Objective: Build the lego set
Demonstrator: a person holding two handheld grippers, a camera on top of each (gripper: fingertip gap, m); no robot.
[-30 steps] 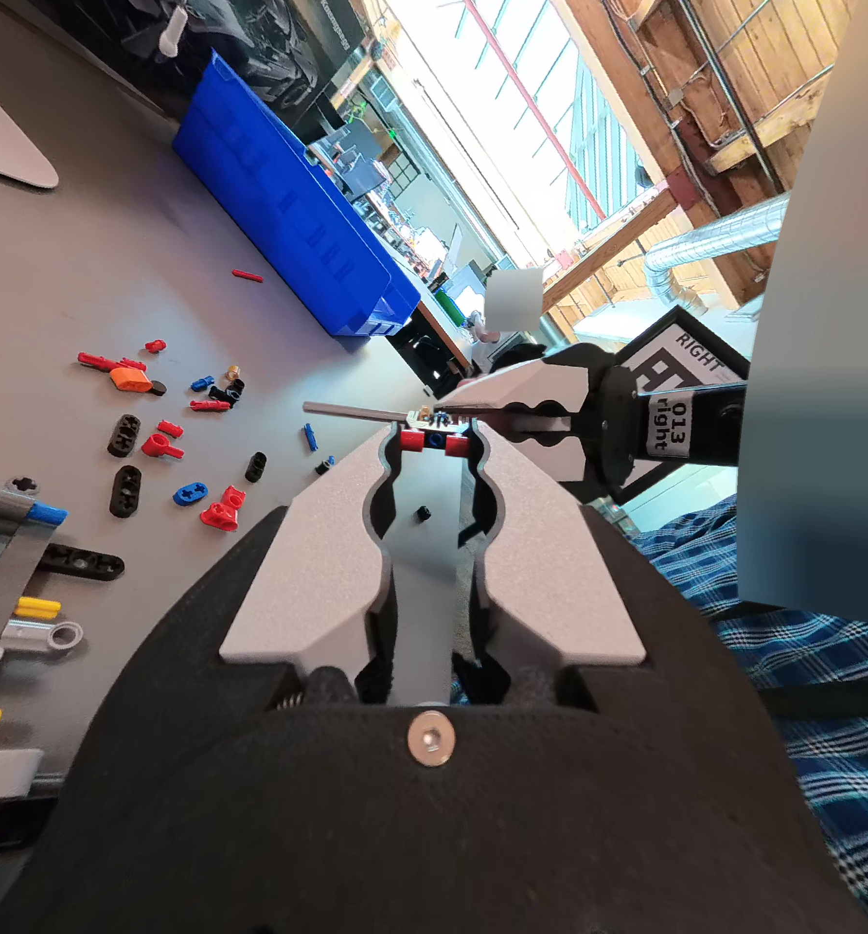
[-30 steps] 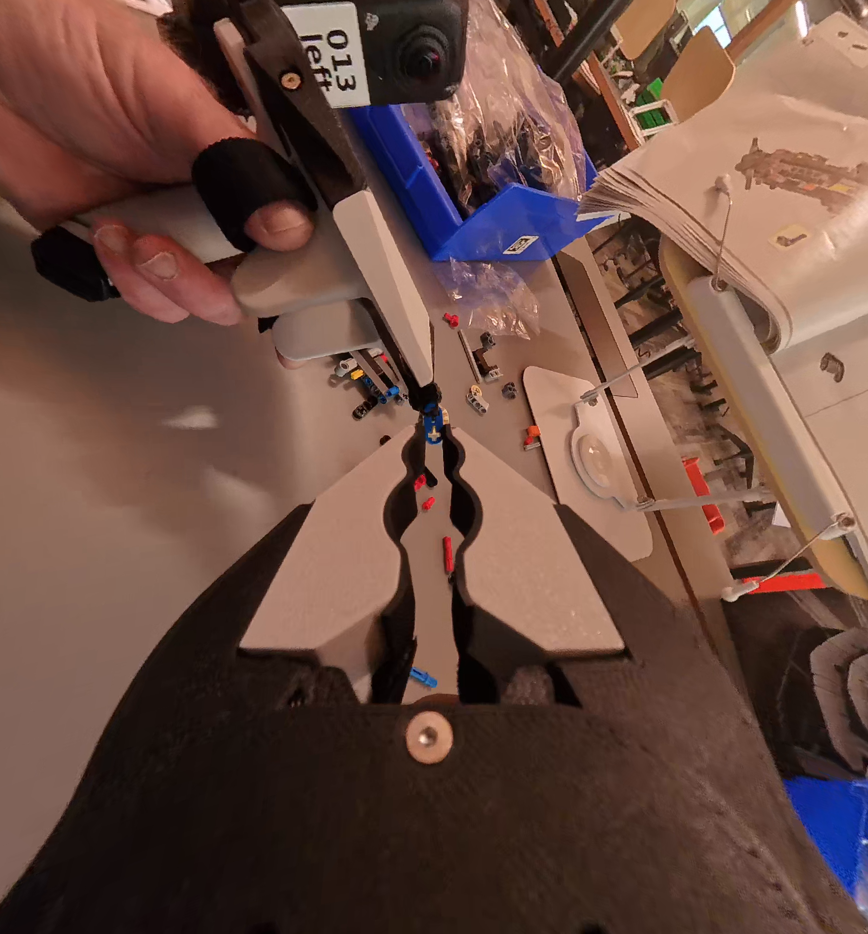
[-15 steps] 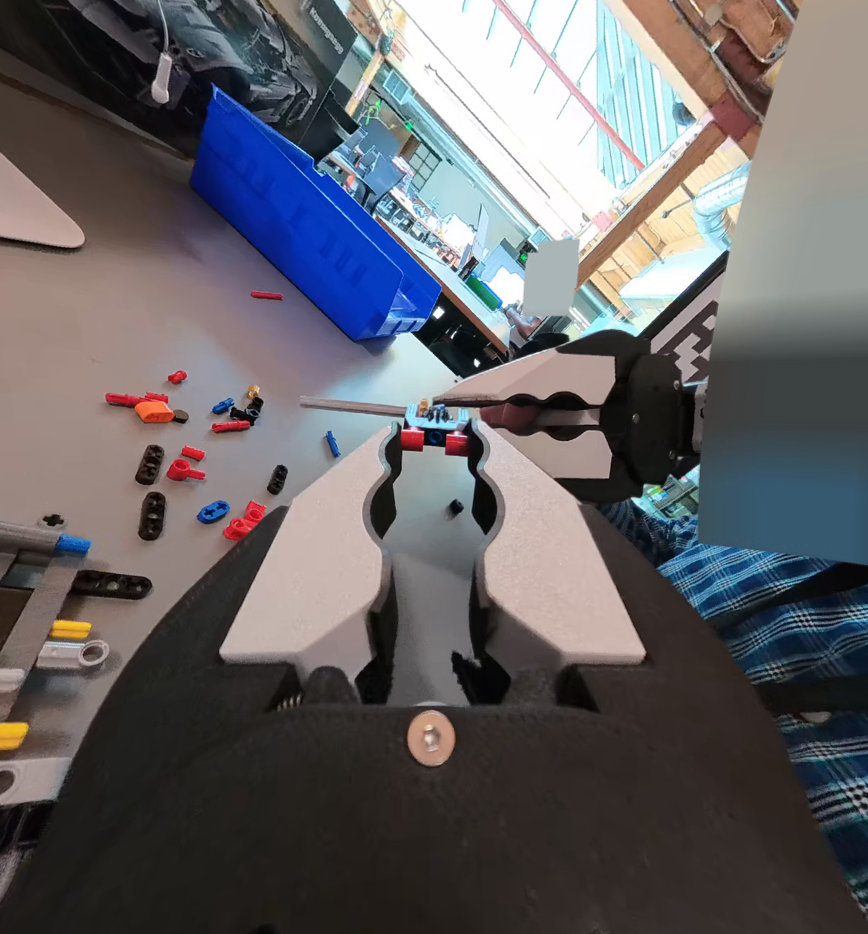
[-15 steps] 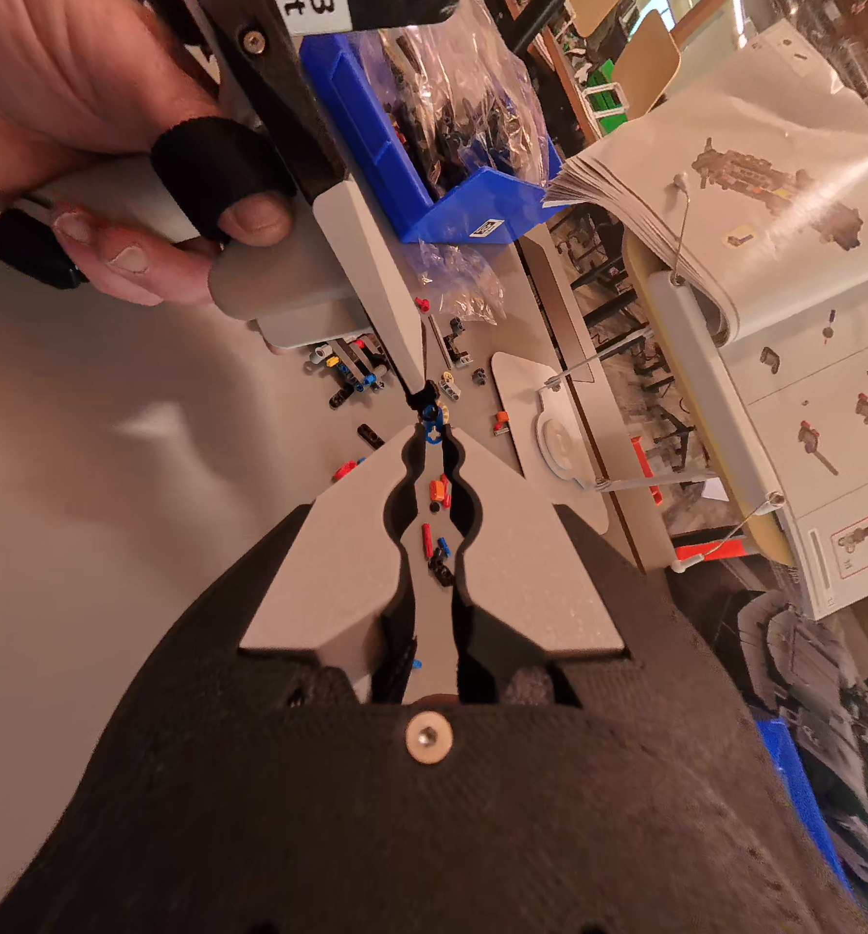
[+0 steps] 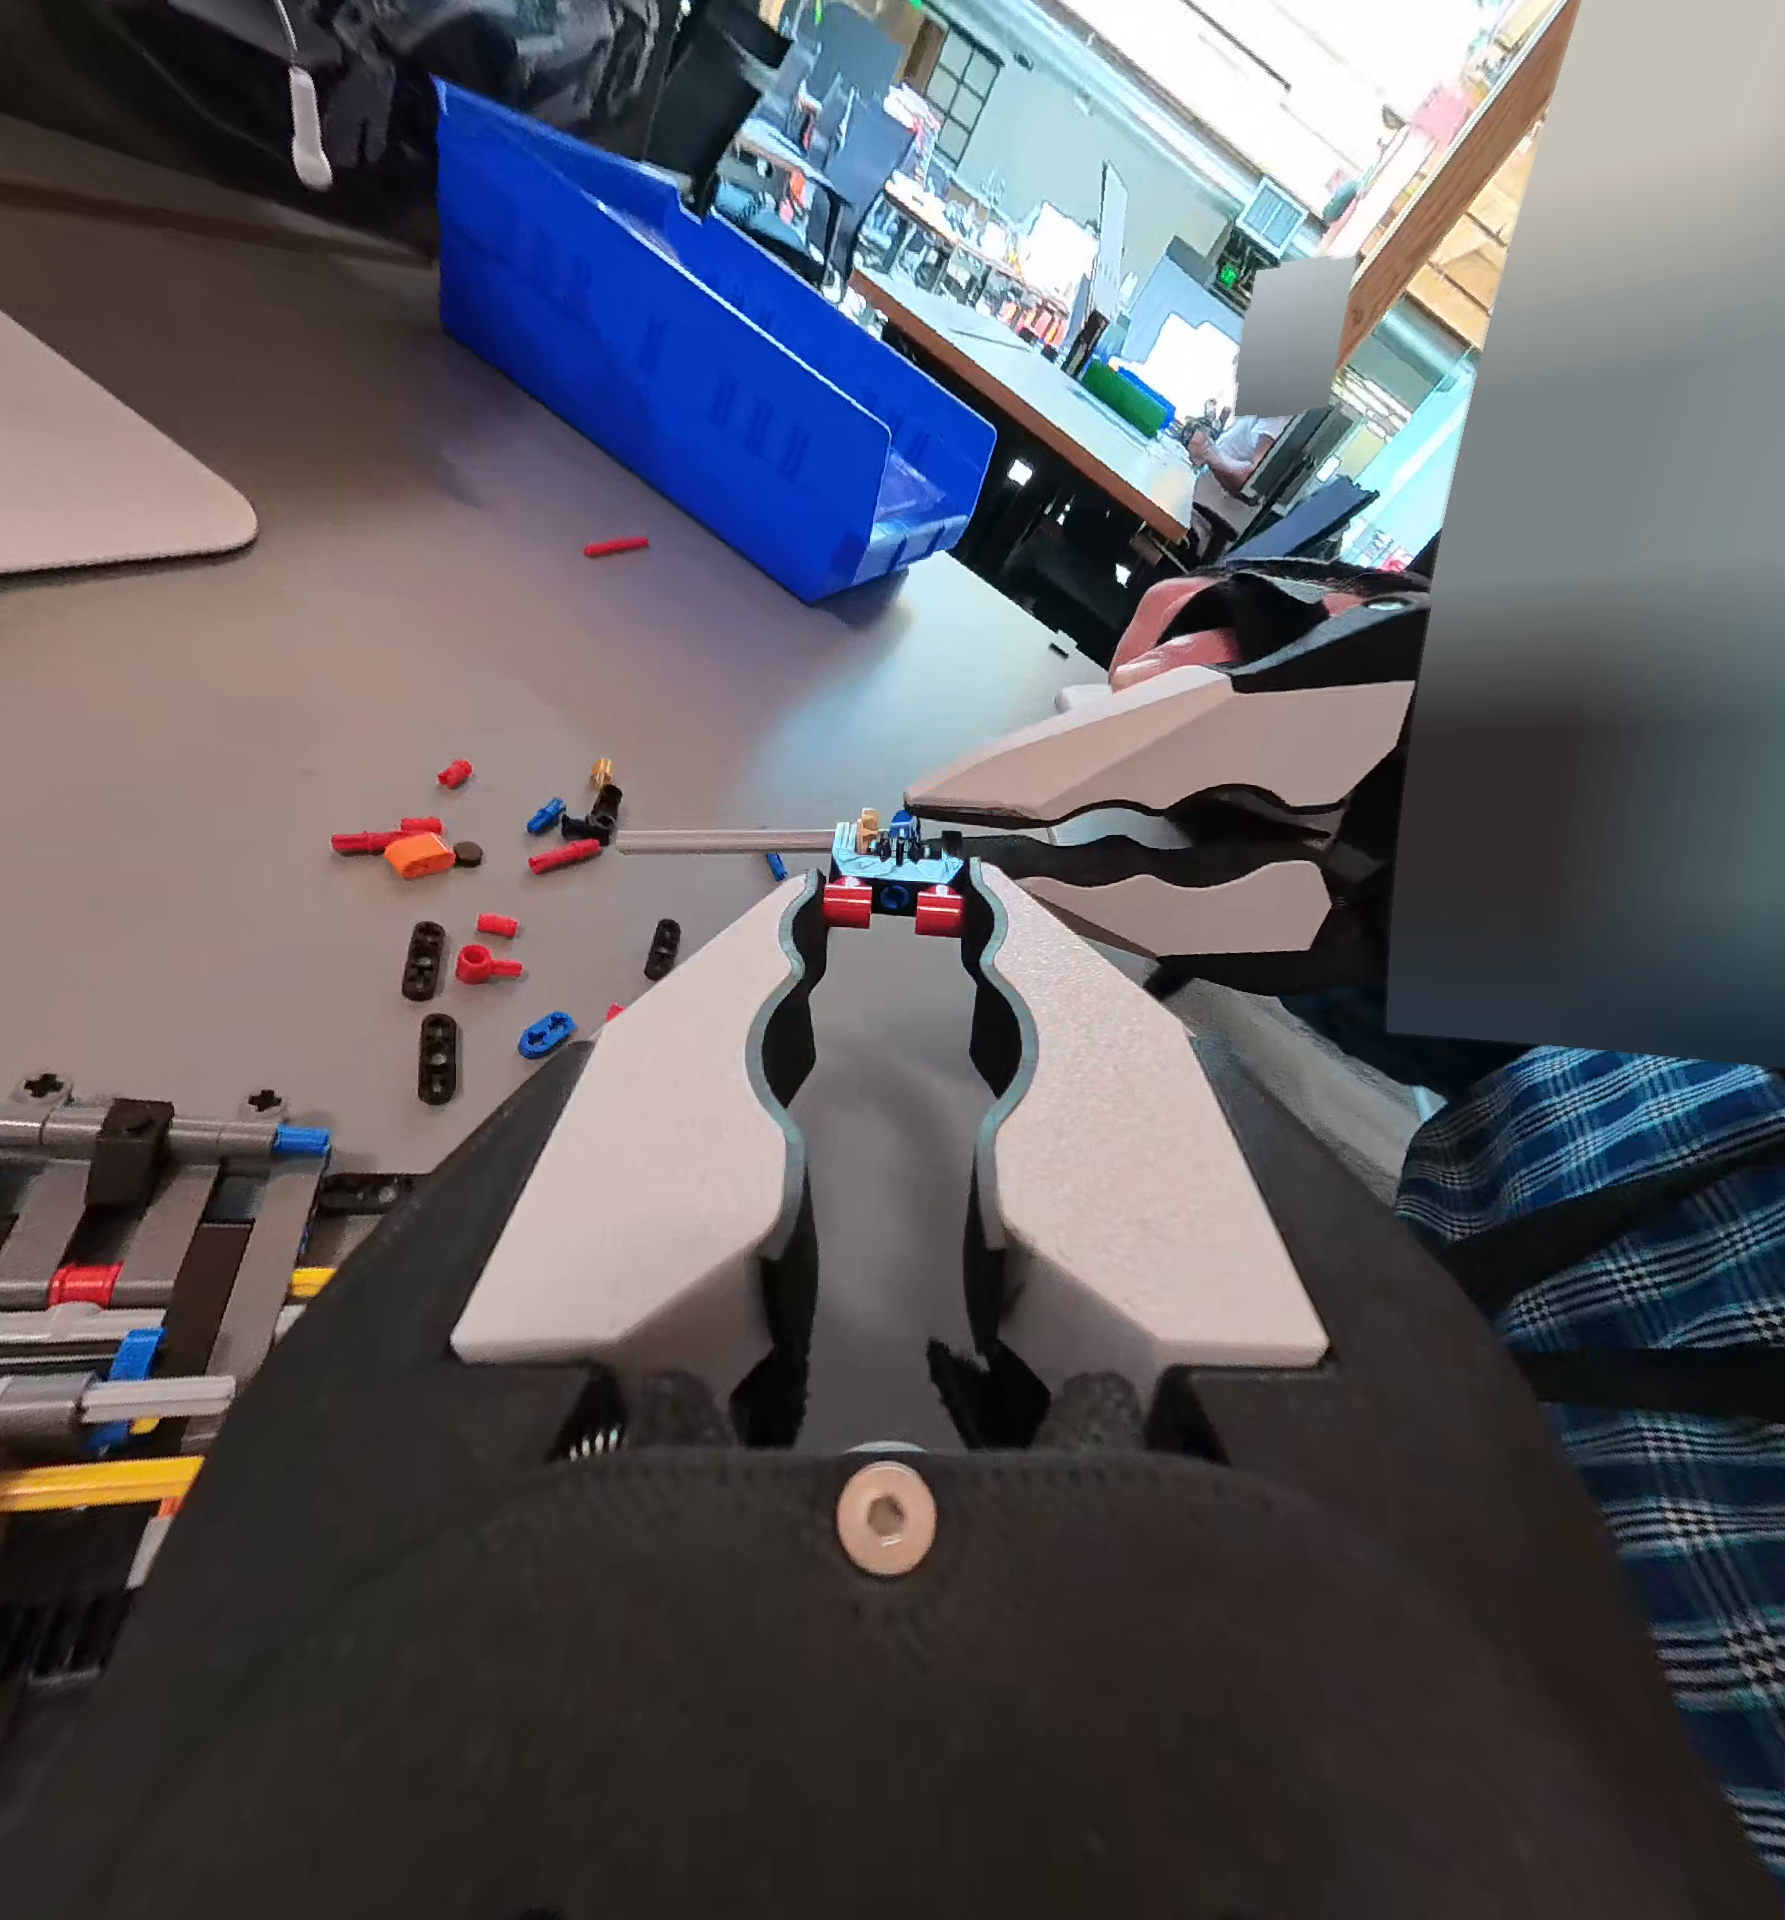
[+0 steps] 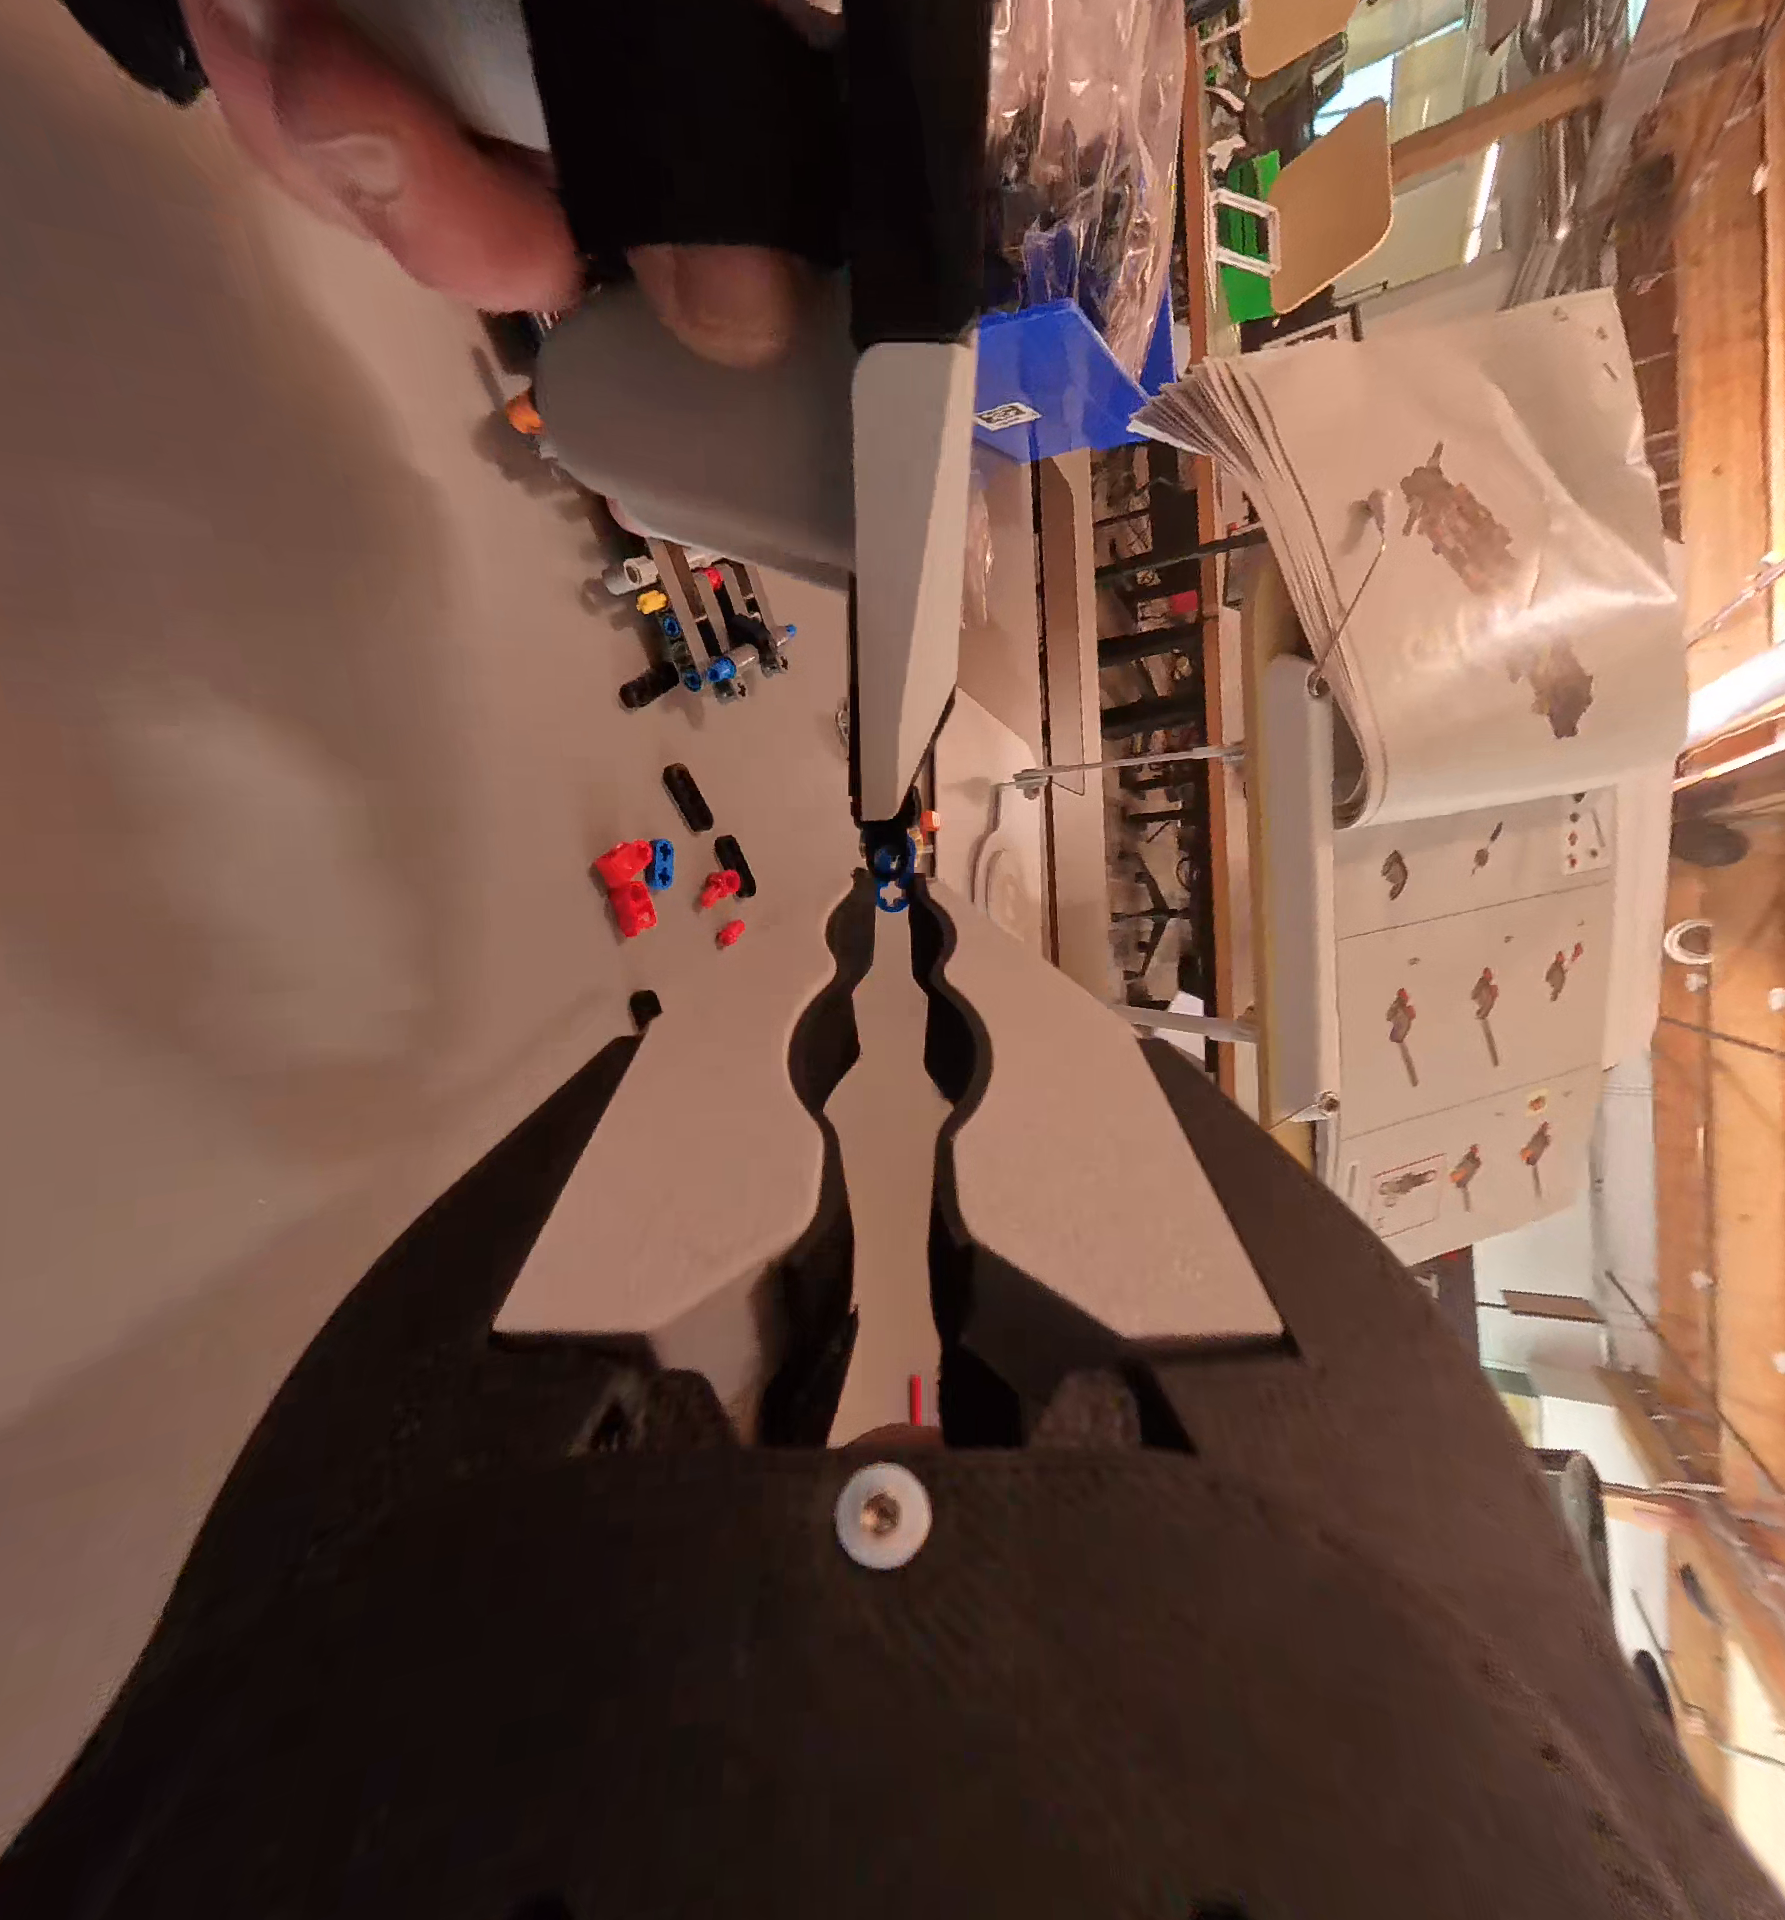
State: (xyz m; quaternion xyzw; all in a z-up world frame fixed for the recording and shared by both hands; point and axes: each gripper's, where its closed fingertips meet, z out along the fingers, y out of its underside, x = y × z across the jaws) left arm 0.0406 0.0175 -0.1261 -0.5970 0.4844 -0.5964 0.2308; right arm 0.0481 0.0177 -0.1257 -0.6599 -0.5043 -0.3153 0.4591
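Two hand-held grippers meet above the counter (image 5: 244, 665); the left hand-held gripper (image 5: 893, 902) clamps a small lego assembly (image 5: 893, 883), the right hand-held gripper (image 6: 893, 902) pinches its blue end; a blue bin (image 6: 1049, 390) holds clear bags of parts (image 6: 1085, 156); loose pieces (image 5: 472, 914) lie scattered nearby.

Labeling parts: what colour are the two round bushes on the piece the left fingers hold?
Red bushes; clearest in the left wrist view.

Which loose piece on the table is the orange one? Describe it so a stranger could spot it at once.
Start at the big blue bin on the grey table. Nearer the camera lies a scatter of small loose pieces, and the orange piece sits at its left end. It is the only orange one among red, blue and black neighbours.
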